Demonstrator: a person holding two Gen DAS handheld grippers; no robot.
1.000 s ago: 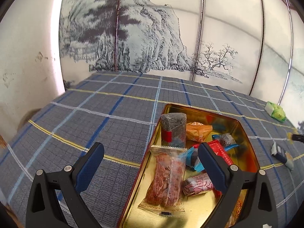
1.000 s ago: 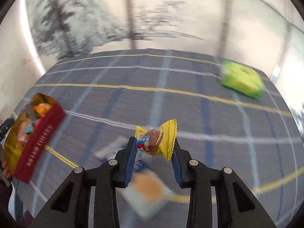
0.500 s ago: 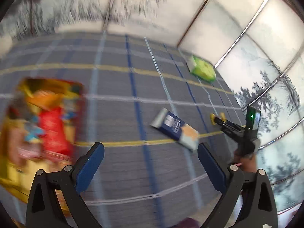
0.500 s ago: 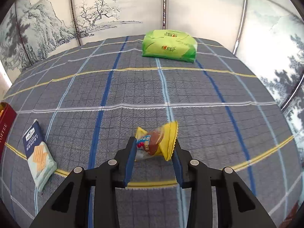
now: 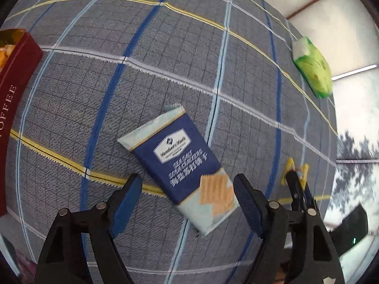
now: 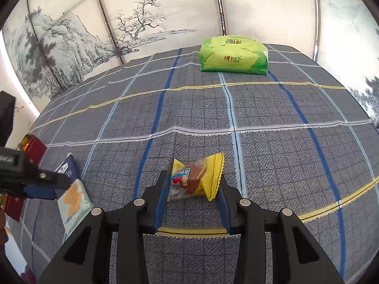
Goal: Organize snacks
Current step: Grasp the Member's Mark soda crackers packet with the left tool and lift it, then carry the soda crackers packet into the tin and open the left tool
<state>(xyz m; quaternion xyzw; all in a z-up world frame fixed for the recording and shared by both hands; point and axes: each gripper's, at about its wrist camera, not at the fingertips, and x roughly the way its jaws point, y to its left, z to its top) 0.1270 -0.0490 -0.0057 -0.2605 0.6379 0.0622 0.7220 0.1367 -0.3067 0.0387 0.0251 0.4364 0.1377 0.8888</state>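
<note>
On the counter: cracker pack (image 5: pixel 182 165) lies loose, straddled by closing left gripper (image 5: pixel 187 196), not yet pinched | candy (image 6: pixel 195 177) is gripped in right gripper (image 6: pixel 194 189) | tin (image 5: pixel 14 94) far left, part-filled | both snacks remain unstowed

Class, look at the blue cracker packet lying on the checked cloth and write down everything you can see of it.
The cracker packet is a flat, glossy rectangular wrapper: dark blue in the middle with a white logo badge and pale lettering, light blue at both sealed ends, with orange crackers pictured near one end. It looks sealed and lies flat and diagonal on the cloth. The left gripper straddles its near end, jaws closing, pads not yet touching it. The right wrist view shows the same.
</note>
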